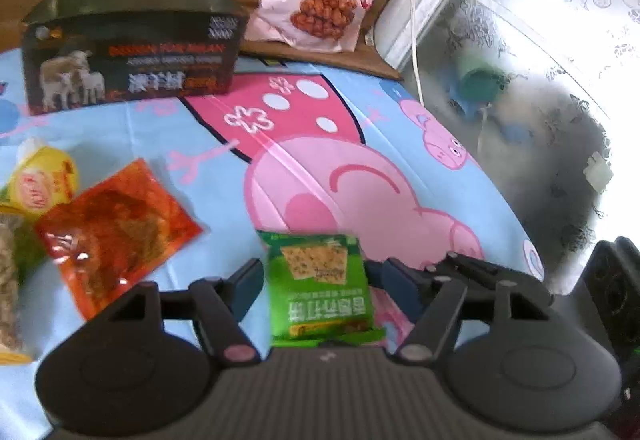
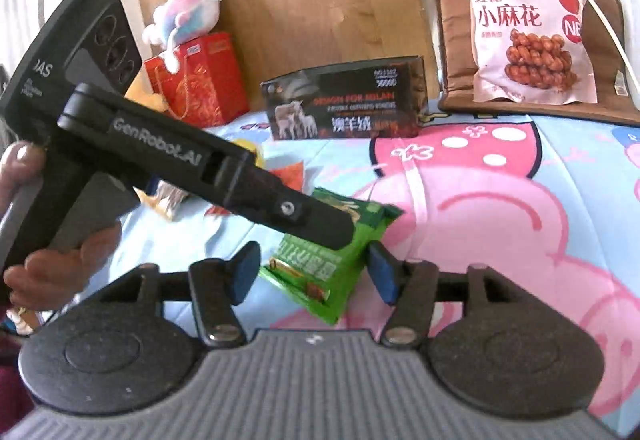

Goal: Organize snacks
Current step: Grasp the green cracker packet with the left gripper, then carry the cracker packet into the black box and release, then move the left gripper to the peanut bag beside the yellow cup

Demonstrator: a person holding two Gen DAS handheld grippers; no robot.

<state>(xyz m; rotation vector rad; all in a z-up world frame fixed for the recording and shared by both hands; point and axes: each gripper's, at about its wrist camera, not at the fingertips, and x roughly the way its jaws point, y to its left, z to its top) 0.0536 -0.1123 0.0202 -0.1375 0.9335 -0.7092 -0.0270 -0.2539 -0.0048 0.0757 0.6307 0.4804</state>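
Strong daylight is pouring through the frosted window (image 1: 540, 52) to the right of the left gripper (image 1: 316, 276), blowing out to white at that edge. Glare is streaking the blue sheet (image 1: 168, 128) ahead and glinting off the red packet (image 1: 116, 228). Soft shadows are falling to the left of things. Both views are looking slightly smeared; the black box (image 1: 132, 48) ahead is blurring its print. Fisheye bending is curving every edge, with dark corners.
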